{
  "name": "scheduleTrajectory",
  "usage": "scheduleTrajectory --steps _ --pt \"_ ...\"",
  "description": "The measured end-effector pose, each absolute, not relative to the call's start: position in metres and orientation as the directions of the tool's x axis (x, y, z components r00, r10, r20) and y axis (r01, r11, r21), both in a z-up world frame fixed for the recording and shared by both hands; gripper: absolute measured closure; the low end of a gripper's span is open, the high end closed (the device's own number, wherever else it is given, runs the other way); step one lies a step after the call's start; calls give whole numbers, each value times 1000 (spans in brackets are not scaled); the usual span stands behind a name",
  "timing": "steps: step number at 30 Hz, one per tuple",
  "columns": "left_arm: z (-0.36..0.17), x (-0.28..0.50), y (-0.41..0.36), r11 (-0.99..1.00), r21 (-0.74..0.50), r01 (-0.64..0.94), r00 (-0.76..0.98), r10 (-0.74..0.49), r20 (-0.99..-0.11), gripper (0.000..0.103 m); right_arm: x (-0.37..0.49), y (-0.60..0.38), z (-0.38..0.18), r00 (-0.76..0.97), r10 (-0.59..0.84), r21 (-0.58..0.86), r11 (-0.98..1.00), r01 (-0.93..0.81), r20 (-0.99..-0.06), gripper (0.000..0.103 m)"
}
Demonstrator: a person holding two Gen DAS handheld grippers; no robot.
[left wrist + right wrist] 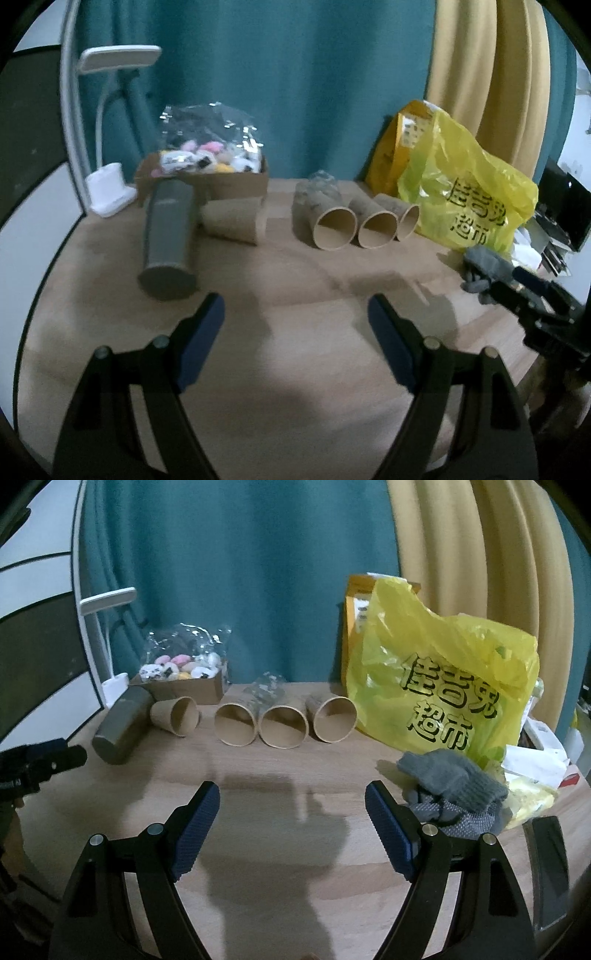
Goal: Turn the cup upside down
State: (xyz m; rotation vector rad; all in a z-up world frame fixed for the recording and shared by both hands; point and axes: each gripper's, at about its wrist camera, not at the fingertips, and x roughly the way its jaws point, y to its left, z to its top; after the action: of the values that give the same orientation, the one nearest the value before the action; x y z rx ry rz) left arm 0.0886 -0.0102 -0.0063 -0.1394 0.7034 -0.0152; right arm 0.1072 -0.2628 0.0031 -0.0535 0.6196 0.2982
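Gaping wide, left gripper (295,314) and right gripper (292,797) (both empty), 4 cups (282,722) untouched.

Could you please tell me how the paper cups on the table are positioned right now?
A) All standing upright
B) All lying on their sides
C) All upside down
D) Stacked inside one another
B: all four paper cups lie on their sides on the wooden table, with their open mouths visible.
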Motion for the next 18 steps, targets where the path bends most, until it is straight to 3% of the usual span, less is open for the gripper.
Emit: scheduleTrajectory --steps 18 --pt "-10 295 -102 975 -145 165 568 -215 -795 22 212 -319 -23 733 221 93 973 -212 -644 19"
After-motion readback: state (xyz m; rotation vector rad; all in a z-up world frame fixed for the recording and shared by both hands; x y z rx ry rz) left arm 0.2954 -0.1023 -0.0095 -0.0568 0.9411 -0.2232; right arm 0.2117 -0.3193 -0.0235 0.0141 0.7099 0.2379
